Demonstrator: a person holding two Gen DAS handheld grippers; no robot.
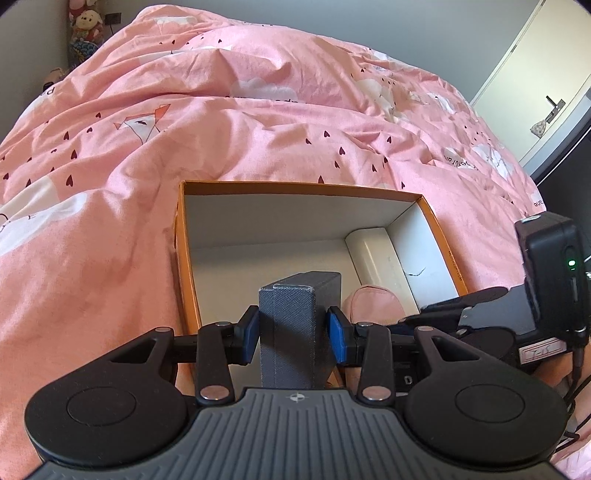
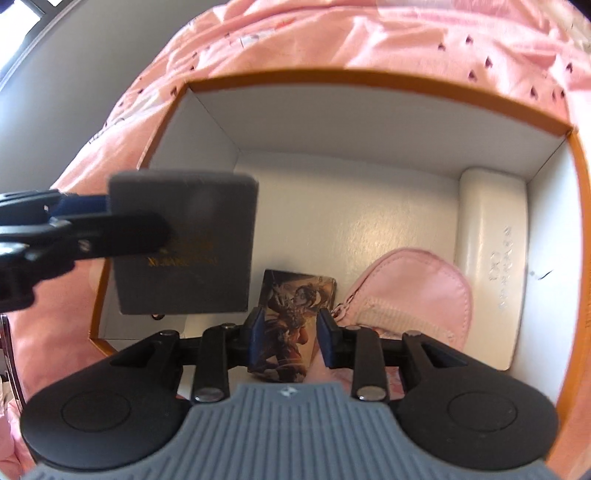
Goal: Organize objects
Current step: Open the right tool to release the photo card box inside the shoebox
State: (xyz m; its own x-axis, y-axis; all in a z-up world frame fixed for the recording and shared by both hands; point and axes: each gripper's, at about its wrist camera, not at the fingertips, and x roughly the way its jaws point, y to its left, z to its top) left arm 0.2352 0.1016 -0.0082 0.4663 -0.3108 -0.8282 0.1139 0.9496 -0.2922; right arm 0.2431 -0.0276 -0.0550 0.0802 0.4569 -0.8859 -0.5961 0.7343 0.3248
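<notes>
Both blue fingers [image 1: 251,334] clamp the grey box [image 1: 291,325] between them.

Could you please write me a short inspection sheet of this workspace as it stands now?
Surface: pink bedspread, wrinkled.
Job's things: orange box open on the bed; inside lie a white case, a pink pouch and an illustrated card box; a grey box is held above it.
Clutter: plush toys in the far corner.
Grippers: left gripper shut on the grey box; right gripper jaws around the illustrated card box, contact unclear.
Cables: black cable beside the right gripper.
Surroundings: white door with handle.
</notes>
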